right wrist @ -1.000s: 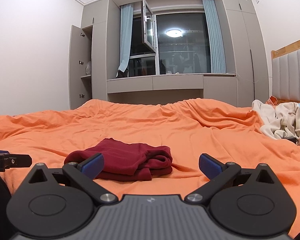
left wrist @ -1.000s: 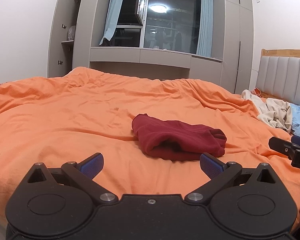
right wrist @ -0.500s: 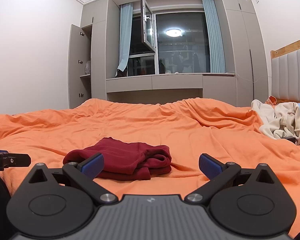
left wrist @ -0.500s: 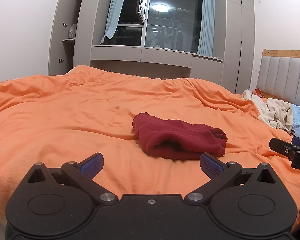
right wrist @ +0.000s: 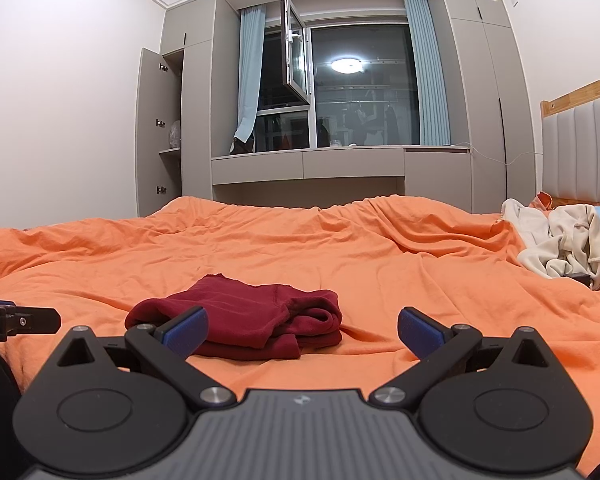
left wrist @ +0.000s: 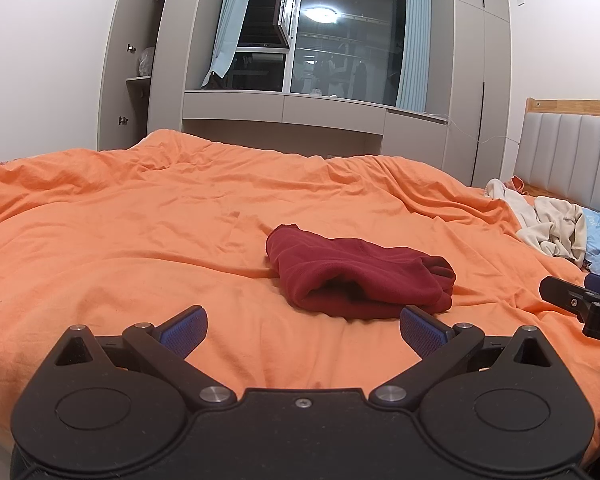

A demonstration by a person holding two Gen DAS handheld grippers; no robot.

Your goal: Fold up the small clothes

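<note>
Folded dark red garment (left wrist: pixel 360 276) on a rumpled orange bed cover (left wrist: pixel 120 248), just ahead of the left gripper (left wrist: pixel 304 330) and toward the left fingers of the right gripper (right wrist: pixel 302 330) — both spread wide, empty — beyond, grey wardrobes (right wrist: pixel 476 112), dark window (right wrist: pixel 360 88), cream clothes (right wrist: pixel 556 240) far right.

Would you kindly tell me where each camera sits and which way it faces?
Left wrist: on the left gripper, low over the bed, facing the window; right gripper tip at right.
Right wrist: on the right gripper, same heading; left gripper tip at left.
Shared: red garment, cream clothes, both grippers open.
</note>
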